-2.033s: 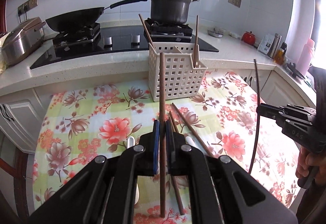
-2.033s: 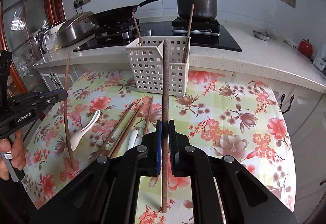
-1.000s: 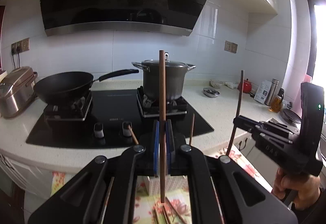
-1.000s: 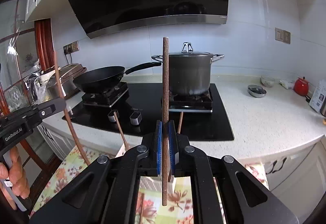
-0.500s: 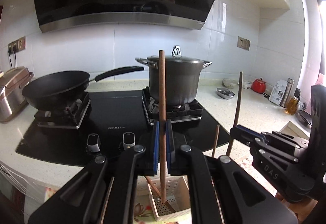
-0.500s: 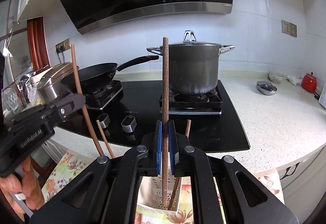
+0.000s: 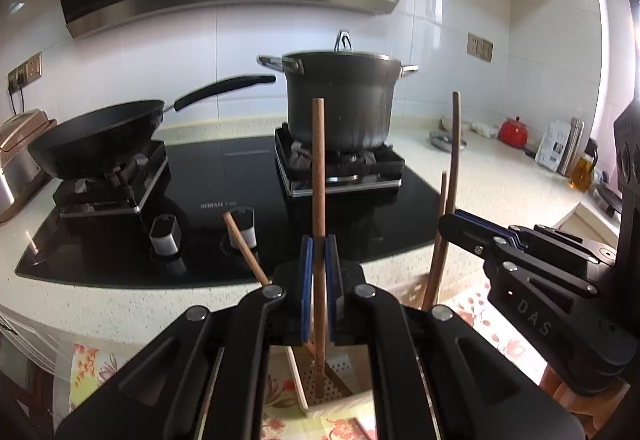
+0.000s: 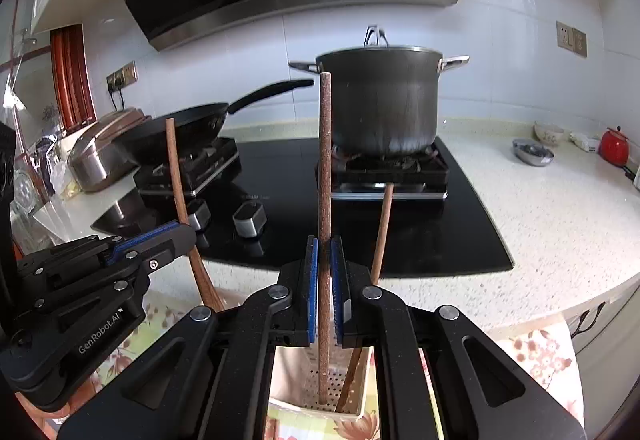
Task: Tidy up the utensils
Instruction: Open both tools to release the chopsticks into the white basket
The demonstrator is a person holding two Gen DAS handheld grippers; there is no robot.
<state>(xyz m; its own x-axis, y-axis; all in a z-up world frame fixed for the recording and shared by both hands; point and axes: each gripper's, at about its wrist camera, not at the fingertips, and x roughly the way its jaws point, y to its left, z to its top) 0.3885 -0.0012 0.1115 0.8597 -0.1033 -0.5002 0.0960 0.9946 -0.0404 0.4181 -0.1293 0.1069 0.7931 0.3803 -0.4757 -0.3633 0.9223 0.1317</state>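
Both tongs have sunk lower: left tongs (image 7: 318,272) and right tongs (image 8: 325,272) each pinch an upright chopstick (image 7: 319,199), tips inside the basket (image 8: 356,392) directly below.

"DAS" on right gripper (image 7: 448,226) body; "GenRobot.AI" on left gripper (image 8: 182,234) body; cooktop (image 7: 256,175) brand print illegible.

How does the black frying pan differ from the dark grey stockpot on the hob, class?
The black frying pan is shallow and wide; the dark grey stockpot is tall and straight-sided. The frying pan has one long handle and no lid; the stockpot has two short side handles and a lid. Both sit on burners of the black glass hob.
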